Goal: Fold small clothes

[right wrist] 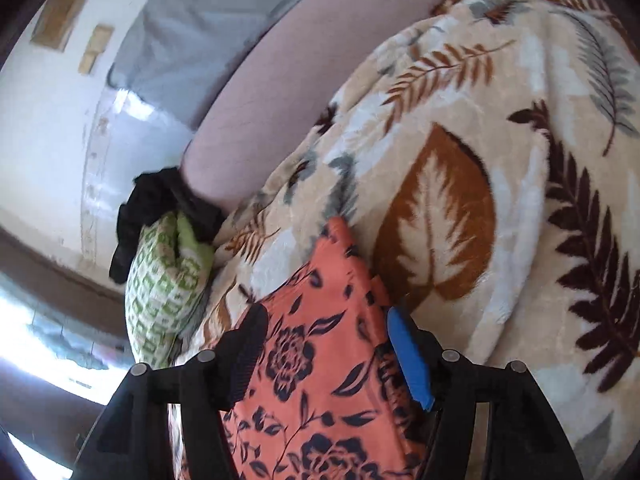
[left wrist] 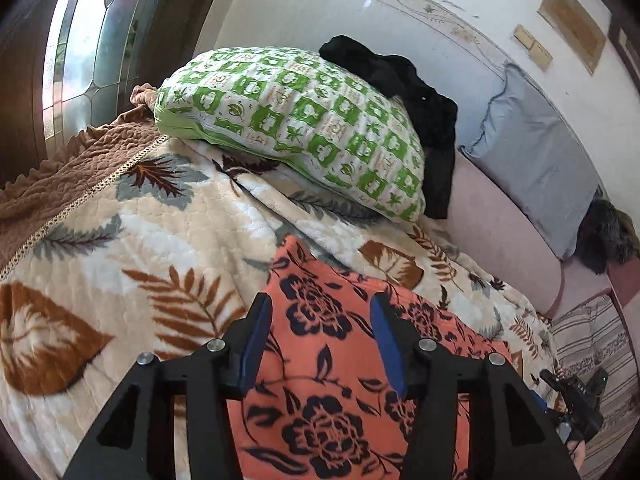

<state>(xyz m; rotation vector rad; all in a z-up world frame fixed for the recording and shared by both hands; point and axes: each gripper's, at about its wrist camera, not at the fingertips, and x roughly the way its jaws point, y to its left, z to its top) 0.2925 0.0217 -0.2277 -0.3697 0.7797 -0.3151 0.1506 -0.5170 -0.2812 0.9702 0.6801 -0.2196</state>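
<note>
Orange floral garment (left wrist: 328, 360) cut off at bottom edge.

A cream blanket (left wrist: 132, 240) with brown and grey leaf prints covers the bed. A brown quilted cover (left wrist: 68, 168) with a scalloped edge lies beside it on the left. A green and white pillow (left wrist: 296, 128) rests on the blanket, and a black garment (left wrist: 416, 92) lies against it. Behind stands a white tiled wall (left wrist: 320, 12) with a floral border. A grey pillow (left wrist: 536, 160) leans on this wall above a pink mattress (left wrist: 504, 232). Daylight enters through a leaded glass window (left wrist: 80, 56) in a dark frame.
</note>
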